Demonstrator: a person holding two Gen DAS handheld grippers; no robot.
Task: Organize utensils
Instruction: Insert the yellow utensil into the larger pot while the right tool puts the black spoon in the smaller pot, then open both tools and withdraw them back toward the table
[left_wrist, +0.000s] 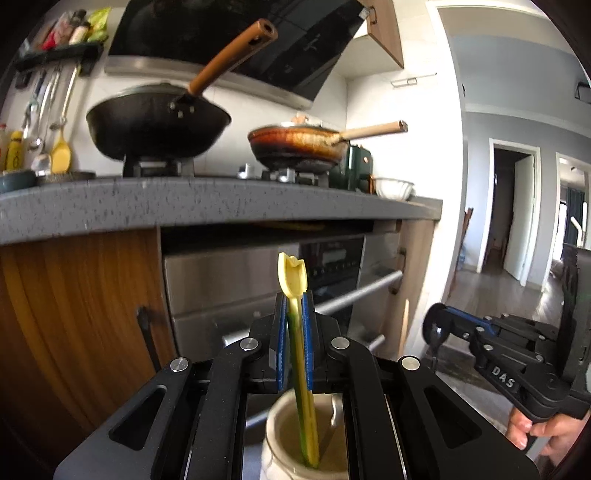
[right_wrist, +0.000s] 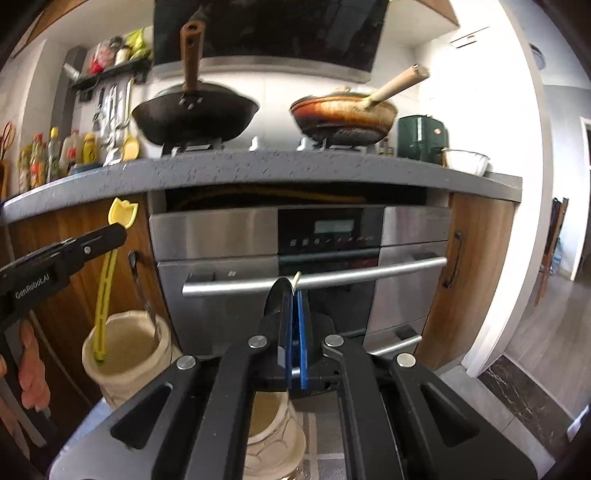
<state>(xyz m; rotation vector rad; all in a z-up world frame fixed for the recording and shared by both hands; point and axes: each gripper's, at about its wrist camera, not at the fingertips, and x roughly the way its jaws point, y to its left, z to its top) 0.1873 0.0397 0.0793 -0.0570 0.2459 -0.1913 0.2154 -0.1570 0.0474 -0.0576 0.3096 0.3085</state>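
Left wrist view: the left gripper is clenched on a yellow utensil, its tulip-shaped end standing above the pads and its long stem running down into a cream holder directly beneath. A thin metal piece also leans inside the holder near its right wall. At the right edge of the view a hand grips the handle of the right gripper, which seems to pinch a dark-ended utensil, though blur makes that hard to confirm.

Right wrist view: the right gripper has its jaws pressed together on a thin black utensil, a pale tip showing just above the pads; a second cream holder sits below it. At left, the left gripper holds the yellow utensil upright, its lower end inside the first cream holder.

Judged from this, sorting is under way: the yellow piece is partly seated but not let go, the black one not yet lowered. Both grippers point forward, tipped slightly down, toward the oven under the counter
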